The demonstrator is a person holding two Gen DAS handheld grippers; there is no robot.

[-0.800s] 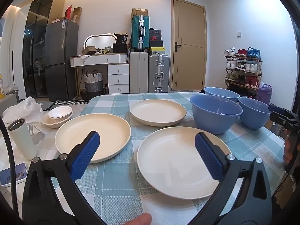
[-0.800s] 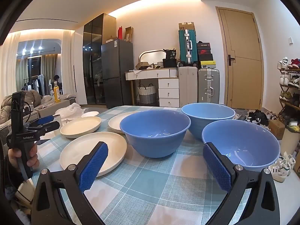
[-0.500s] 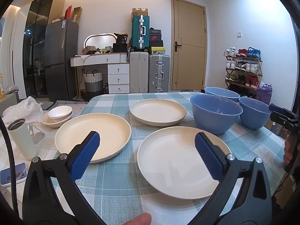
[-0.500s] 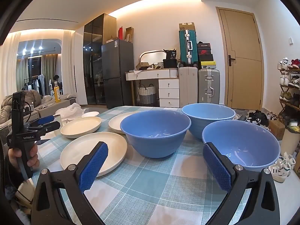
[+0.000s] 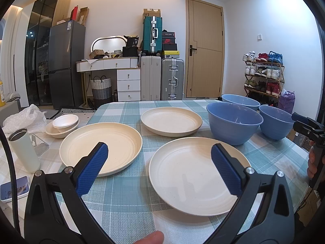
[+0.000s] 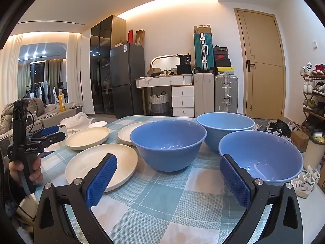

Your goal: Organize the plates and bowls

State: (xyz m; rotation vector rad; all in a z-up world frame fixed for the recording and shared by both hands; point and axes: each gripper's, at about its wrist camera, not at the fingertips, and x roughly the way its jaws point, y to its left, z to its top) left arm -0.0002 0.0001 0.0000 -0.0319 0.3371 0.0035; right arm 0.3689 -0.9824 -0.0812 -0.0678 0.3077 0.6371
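Three cream plates lie on the checked tablecloth: a near plate [image 5: 195, 174], a left plate [image 5: 101, 144] and a far plate [image 5: 171, 121]. Three blue bowls stand to their right: a middle bowl [image 6: 168, 142], a far bowl [image 6: 225, 124] and a near right bowl [image 6: 262, 156]. My left gripper [image 5: 158, 168] is open and empty, above the near edge of the near plate. My right gripper [image 6: 168, 181] is open and empty, in front of the middle and near right bowls. The left gripper also shows in the right wrist view [image 6: 50, 131].
Left of the table, a side surface holds small white bowls [image 5: 65, 122], a white tumbler [image 5: 24, 148], a plastic bag [image 5: 24, 118] and a phone [image 5: 14, 187]. The table edge drops off at the right, near a shoe rack [image 5: 264, 75].
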